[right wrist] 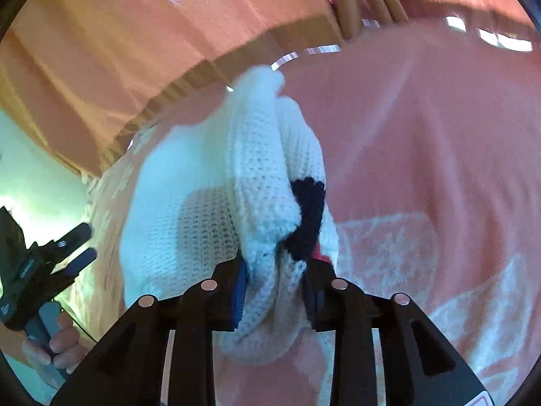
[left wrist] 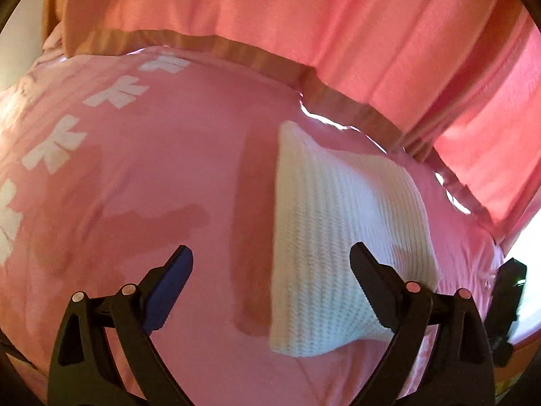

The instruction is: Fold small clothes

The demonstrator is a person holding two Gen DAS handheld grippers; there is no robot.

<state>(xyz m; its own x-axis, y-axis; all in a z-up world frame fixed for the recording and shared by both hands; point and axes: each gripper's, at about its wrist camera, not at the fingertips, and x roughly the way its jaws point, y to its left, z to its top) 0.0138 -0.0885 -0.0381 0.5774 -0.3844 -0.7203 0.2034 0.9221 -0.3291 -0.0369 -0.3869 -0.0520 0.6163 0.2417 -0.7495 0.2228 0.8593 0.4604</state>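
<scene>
White knitted garment (left wrist: 338, 237) lies on pink flower-printed bed cover (left wrist: 135, 176), right of centre in left wrist view. Left gripper (left wrist: 270, 257) low in frame, above cover; its right finger overlaps garment's right edge. Pink curtain (left wrist: 304, 17) behind bed, across top of frame. In right wrist view, bunched garment (right wrist: 257, 186) at centre, between fingers of right gripper (right wrist: 275, 270) at bottom centre. Left gripper (right wrist: 72, 243) at lower left edge, person's hand (right wrist: 50, 345) beneath it.
</scene>
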